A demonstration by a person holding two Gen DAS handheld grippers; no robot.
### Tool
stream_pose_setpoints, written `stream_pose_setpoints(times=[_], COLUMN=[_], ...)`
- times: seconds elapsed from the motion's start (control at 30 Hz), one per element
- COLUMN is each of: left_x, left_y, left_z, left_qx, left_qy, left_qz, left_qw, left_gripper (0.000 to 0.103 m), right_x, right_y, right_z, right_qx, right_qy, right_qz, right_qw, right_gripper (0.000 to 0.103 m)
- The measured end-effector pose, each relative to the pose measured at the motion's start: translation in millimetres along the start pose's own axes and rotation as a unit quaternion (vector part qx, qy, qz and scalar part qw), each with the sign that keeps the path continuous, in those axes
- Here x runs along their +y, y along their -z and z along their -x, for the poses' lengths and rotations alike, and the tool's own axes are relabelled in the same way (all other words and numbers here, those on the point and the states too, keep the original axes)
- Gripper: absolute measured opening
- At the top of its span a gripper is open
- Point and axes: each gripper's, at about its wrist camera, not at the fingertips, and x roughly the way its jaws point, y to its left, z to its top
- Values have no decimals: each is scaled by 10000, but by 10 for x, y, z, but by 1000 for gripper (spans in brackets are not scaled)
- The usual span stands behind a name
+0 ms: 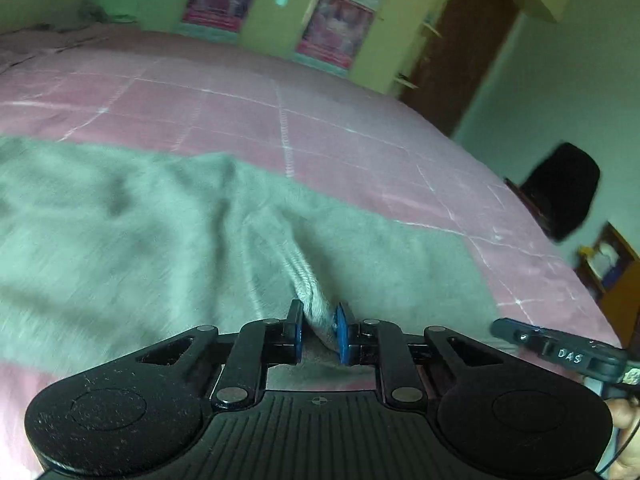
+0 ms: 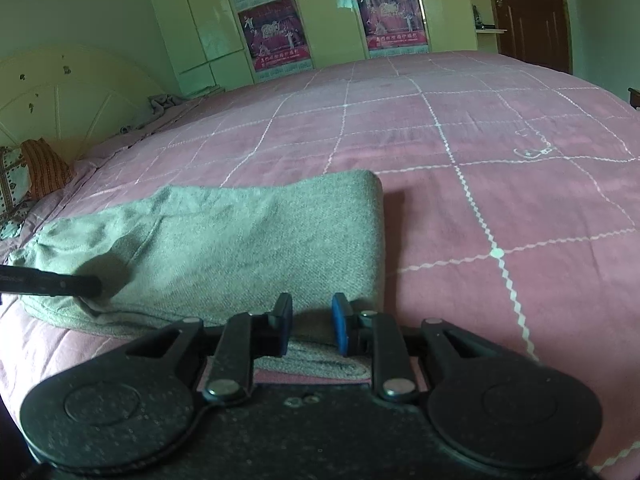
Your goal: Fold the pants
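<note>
My left tongs (image 1: 319, 330) sit low over the bed (image 1: 360, 152), pointing forward along its pink checked cover, and their blue pads are pinched tight on a ribbed edge of the grey pants (image 1: 140, 232), which rises in a ridge from the flat cloth into the grip. The left view is smeared, so I can't make out finer detail of the fabric there. My right tongs (image 2: 311, 330) are also held low and level just at the near edge of the folded pants (image 2: 240, 240); their pads stand a little apart with folded layers of cloth lying under and between them, and I can't tell whether they actually grip it. The pants lie folded on the near-left part of the bed (image 2: 480, 160).
</note>
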Motion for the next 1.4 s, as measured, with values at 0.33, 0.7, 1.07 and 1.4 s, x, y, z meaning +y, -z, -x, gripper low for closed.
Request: stream_pose_setpoints(times=[0.33, 0.7, 1.07, 1.4], left_x=[324, -48, -43, -354], left_y=[122, -372, -464, 218], left_z=[209, -471, -709, -6], left_qx=[-265, 121, 252, -318], left_qy=[-264, -61, -410, -1285], left_qz=[685, -389, -190, -1471], left_qw=[9969, 9992, 9987, 9802], left_gripper=[26, 26, 27, 75], right_x=[21, -162, -343, -202], right_y=[9, -288, -798, 203], right_z=[40, -204, -1001, 113], right_qx=[-97, 1, 519, 175], right_qy=[-36, 14, 382, 110], right_qz=[147, 86, 5, 291], right_qw=[9998, 10000, 9979, 9994], right_gripper=[21, 19, 26, 54])
